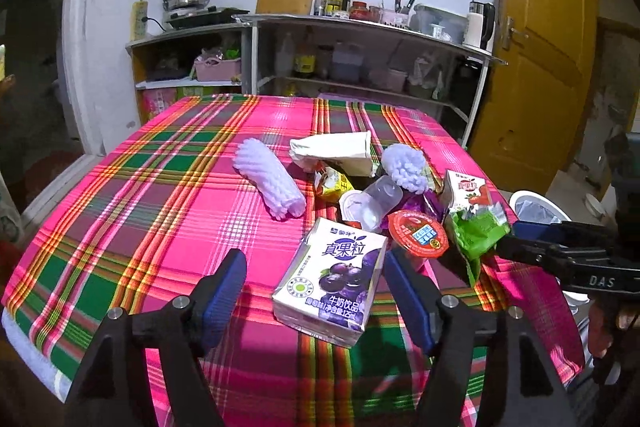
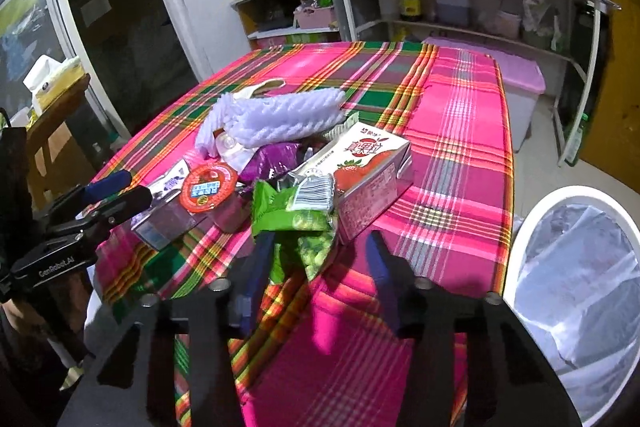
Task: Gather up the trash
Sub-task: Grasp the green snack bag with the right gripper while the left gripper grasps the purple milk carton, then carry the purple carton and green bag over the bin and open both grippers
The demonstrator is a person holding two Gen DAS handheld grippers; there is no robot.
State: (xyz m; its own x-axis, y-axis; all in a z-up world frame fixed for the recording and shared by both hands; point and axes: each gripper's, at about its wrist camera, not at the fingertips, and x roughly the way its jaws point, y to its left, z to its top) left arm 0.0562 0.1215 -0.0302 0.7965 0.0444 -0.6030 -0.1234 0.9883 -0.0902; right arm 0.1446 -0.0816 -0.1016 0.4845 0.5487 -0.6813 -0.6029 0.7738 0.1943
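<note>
Trash is heaped on the right part of the table [image 1: 120, 211], which is covered by a pink plaid cloth. The purple milk carton [image 1: 332, 283] is framed by the left claw [image 1: 316, 279], spread wide, no pad touching it. The green wrapper [image 2: 296, 215] lies between the half-closed fingers of the right claw [image 2: 318, 255]; contact cannot be told. A lined white bin [image 2: 576, 267] stands at the right.

Woven cloth tablecloth [image 1: 160, 211]; glossy paper carton [image 1: 332, 287].
</note>
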